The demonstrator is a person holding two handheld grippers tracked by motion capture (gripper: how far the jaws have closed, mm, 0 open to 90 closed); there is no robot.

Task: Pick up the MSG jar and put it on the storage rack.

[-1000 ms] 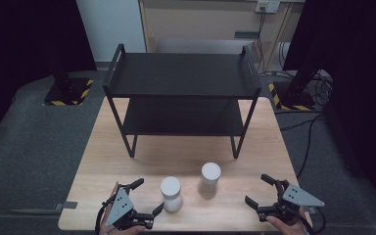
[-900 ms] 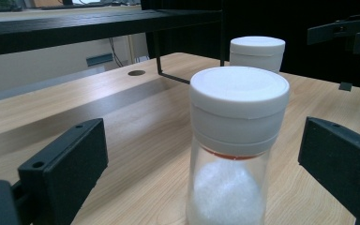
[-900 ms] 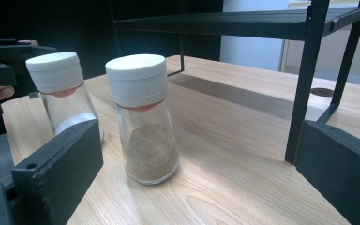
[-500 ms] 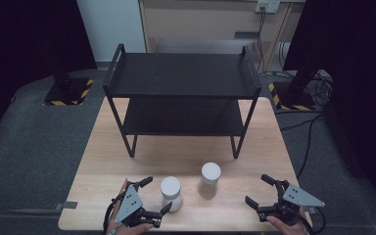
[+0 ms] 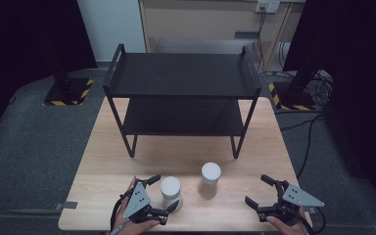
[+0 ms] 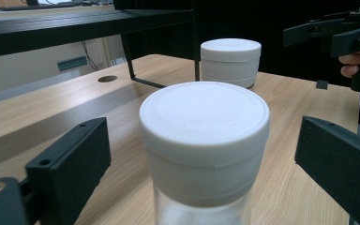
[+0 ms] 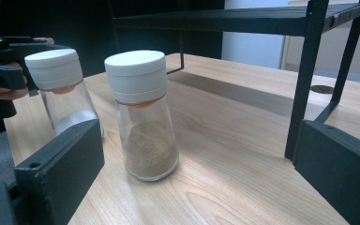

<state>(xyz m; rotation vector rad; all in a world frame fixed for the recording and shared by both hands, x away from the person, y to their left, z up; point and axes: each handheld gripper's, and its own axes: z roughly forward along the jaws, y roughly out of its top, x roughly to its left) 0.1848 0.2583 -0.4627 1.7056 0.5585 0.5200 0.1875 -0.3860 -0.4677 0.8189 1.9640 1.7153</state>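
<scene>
Jaws of the left gripper (image 5: 162,196), closing, flank the upright, cap-up shaker (image 5: 170,192).

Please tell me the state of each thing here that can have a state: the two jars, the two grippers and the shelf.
Near jar: upright, white lid on, between the left gripper's jaws, not yet clamped.
Far jar: upright, lid on, brown powder at the bottom, free.
Left gripper: open, jaws just closing around the near jar.
Right gripper: open, holds nothing.
Black shelf: upright, both levels bare.

Black claws (image 5: 165,195), grey three-cornered plates.
</scene>
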